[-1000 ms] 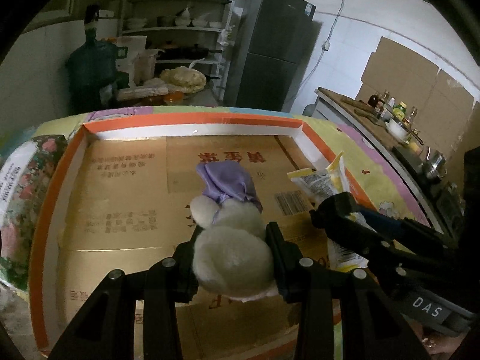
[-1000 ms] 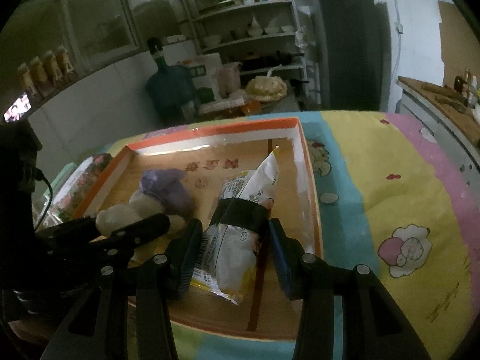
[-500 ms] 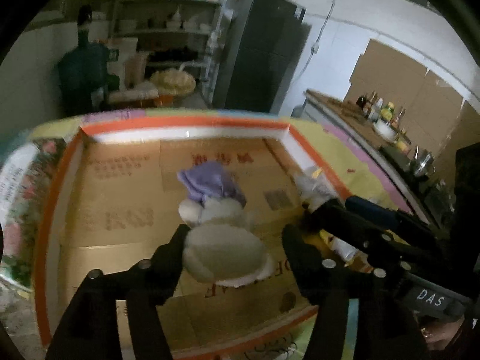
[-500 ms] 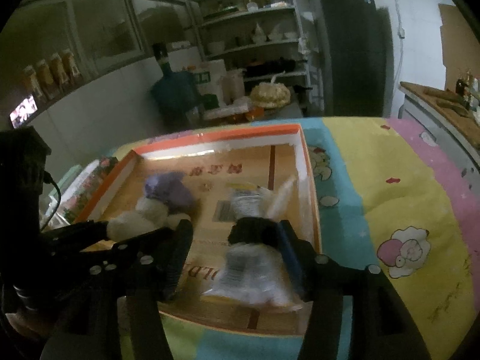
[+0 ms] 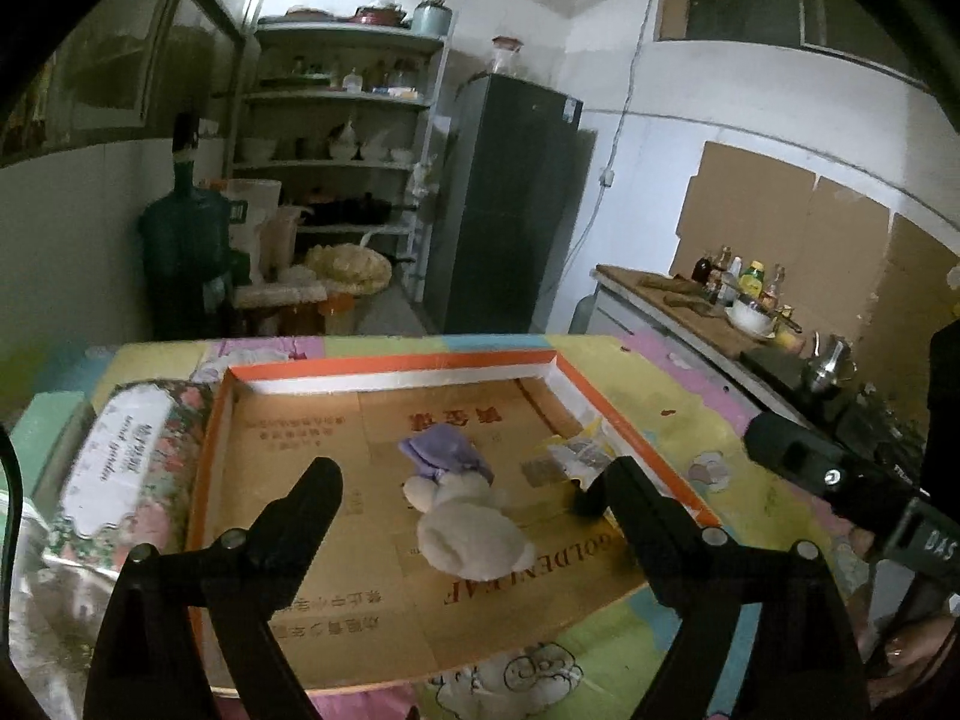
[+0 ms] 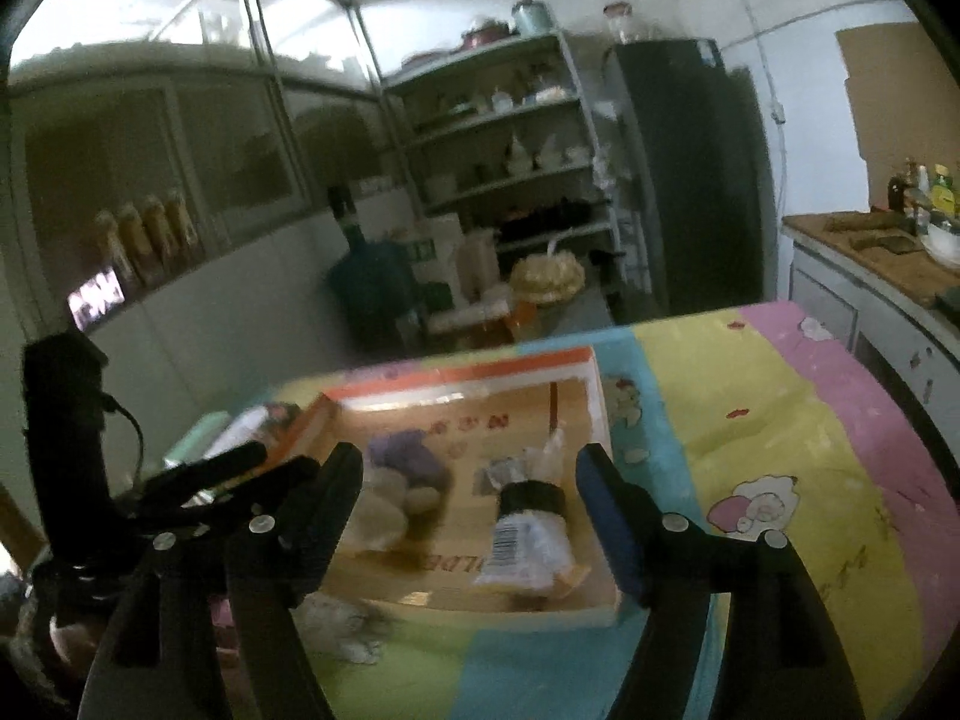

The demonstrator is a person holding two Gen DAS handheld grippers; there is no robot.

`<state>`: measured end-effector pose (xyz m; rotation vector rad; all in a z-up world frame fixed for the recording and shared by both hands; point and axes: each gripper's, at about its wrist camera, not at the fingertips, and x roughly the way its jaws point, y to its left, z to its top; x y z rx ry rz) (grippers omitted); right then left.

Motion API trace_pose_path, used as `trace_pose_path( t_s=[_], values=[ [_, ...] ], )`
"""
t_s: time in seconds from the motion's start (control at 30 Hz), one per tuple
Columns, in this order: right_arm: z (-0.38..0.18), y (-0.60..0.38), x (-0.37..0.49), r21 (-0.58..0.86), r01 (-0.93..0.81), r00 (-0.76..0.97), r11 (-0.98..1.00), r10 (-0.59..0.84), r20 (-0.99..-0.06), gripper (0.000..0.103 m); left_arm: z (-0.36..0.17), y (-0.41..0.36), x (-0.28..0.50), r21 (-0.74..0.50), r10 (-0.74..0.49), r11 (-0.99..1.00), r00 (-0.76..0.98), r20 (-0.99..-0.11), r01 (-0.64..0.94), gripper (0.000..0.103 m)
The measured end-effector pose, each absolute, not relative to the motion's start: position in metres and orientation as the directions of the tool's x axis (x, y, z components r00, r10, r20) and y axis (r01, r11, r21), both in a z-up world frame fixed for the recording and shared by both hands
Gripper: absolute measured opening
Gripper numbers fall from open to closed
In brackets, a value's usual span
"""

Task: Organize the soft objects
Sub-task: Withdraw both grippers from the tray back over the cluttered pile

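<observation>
Both sets of jaws have just been opening, and I can see nothing left between either pair. My left gripper (image 5: 468, 483) stands wide apart above the shallow cardboard tray (image 5: 384, 375), the one with the orange rim. The plush toy (image 5: 465, 525), cream body with a lilac cap, lies free on the tray floor, clear of both black fingers (image 5: 303, 510). Just to its right in the left wrist view lies the plastic snack packet (image 5: 573, 456), close to the tray's right wall, partly hidden behind my right-hand finger.

On the right wrist view, a bit blurred, my right gripper (image 6: 468, 495) is spread too, with the packet (image 6: 528, 540) lying loose in the tray below, a black band around its middle, touching neither finger. The plush (image 6: 396, 486) sits to the packet's left, and the other gripper's black fingers hang at the tray's left edge.

The tray rests on a pastel cartoon tablecloth (image 6: 780, 450). A floral-printed pack (image 5: 126, 468) lies just beside the tray's left wall.
</observation>
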<state>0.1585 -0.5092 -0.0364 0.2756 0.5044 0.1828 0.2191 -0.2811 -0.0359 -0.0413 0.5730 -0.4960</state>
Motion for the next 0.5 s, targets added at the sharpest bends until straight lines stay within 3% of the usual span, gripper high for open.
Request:
trace_pose_path(
  t_s=[0.5],
  values=[
    [0.001,-0.447,0.076,0.293,-0.098,0.936,0.951,0.188,-0.296,0.076,-0.002,-0.248,0.146,-0.045,-0.436,0.888,0.808,-0.395,0.457,0.09]
  ],
)
